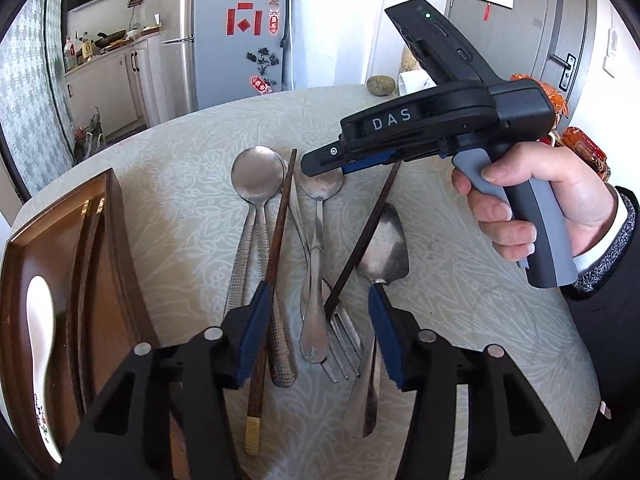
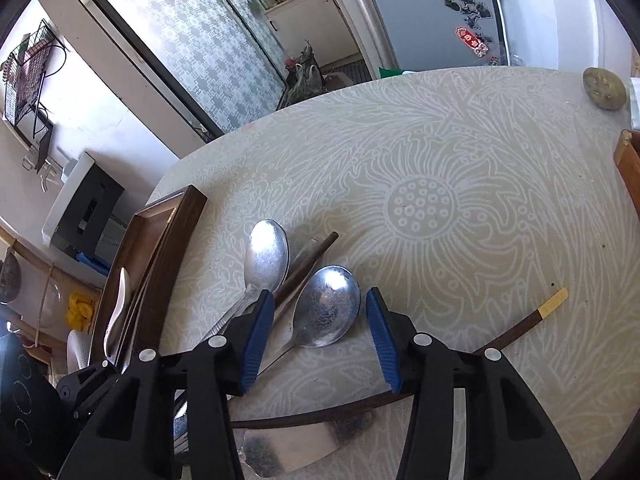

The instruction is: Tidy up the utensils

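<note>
Metal utensils lie in a loose pile on the patterned tablecloth: a large spoon, a small spoon, a fork, a flat-bowled spoon and two dark chopsticks. My left gripper is open low over the small spoon's handle and the fork, its left pad beside a chopstick. A hand holds my right gripper above the small spoon's bowl. In the right wrist view the right gripper is open, its pads either side of the small spoon's bowl with gaps. A wooden tray on the left holds a white ceramic spoon and chopsticks.
A potato sits at the table's far edge, and orange wrapped packages lie behind the hand. A second wooden piece shows at the right edge. One chopstick's pale end points right. The table's rounded edge runs just beyond the tray.
</note>
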The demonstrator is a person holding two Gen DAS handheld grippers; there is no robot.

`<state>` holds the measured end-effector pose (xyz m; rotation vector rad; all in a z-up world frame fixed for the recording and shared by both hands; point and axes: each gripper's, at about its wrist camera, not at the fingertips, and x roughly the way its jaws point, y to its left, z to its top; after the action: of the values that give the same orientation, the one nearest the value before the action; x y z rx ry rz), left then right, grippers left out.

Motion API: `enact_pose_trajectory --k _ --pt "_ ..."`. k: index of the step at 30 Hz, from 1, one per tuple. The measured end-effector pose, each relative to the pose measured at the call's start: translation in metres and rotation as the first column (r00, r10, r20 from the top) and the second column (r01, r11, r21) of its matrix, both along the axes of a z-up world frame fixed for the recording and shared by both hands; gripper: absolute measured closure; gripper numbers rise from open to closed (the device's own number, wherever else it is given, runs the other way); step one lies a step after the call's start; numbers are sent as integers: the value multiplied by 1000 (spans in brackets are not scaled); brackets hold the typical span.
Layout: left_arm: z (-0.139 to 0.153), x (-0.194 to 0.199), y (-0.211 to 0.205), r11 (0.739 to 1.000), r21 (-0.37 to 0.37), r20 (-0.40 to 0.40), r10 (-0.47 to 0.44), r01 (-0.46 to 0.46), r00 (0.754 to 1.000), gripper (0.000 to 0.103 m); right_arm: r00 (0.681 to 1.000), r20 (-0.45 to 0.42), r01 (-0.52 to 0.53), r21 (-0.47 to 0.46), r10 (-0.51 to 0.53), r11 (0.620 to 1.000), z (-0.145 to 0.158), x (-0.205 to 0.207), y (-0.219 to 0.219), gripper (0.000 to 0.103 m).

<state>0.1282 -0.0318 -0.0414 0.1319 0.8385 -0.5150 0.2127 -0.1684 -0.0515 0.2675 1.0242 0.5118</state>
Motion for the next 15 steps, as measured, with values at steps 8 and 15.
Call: enact_pose_trajectory --k 8,15 --pt "-6 -1 -2 1000 14 -5 -14 14 1000 66 1000 18 21 -31 -20 999 -4 3 -6 86" --pt "-11 4 0 1000 8 -40 -12 12 999 69 999 -4 40 62 -39 997 0 4 -17 99"
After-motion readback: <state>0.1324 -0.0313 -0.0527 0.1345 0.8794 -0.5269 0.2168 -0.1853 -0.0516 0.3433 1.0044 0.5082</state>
